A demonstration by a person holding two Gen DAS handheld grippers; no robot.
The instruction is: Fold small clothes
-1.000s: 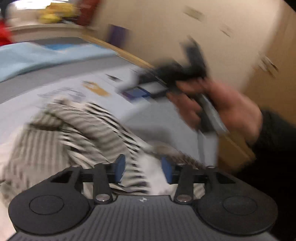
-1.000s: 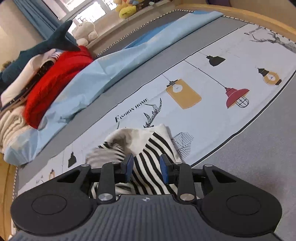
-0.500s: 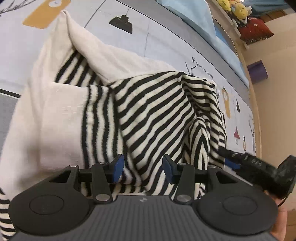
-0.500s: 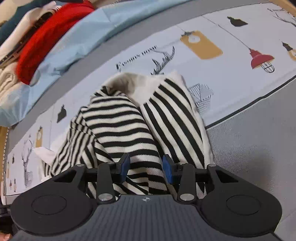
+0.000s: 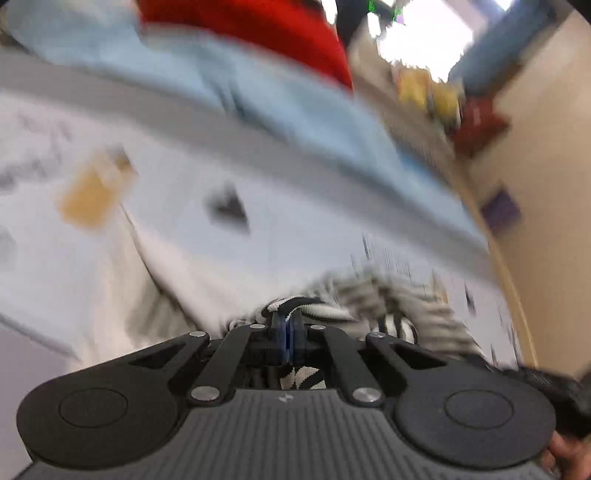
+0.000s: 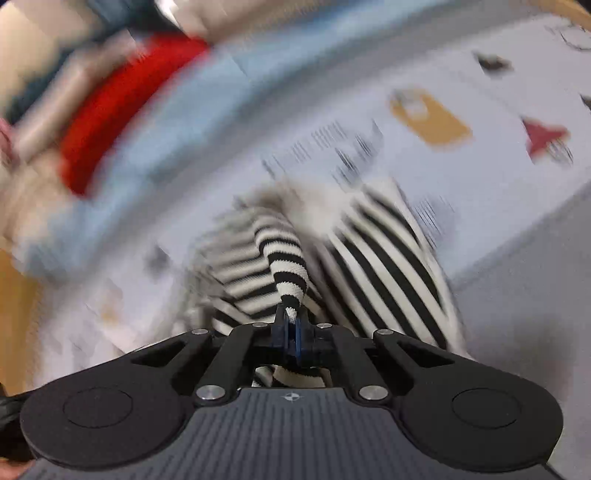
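Wrist views, two hand-held grippers, left hand-held gripper (image 5: 289,320) and right hand-held gripper (image 6: 291,320), each clamped on one striped garment (image 6: 388,266).

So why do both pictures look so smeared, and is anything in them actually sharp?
Left wrist view: the bedding and red cloth are streaked with motion blur, the window glares white; only the left gripper, pinching the striped garment, is crisp. Right wrist view: the same smear, yet the right gripper and the stripes it grips stay sharp.
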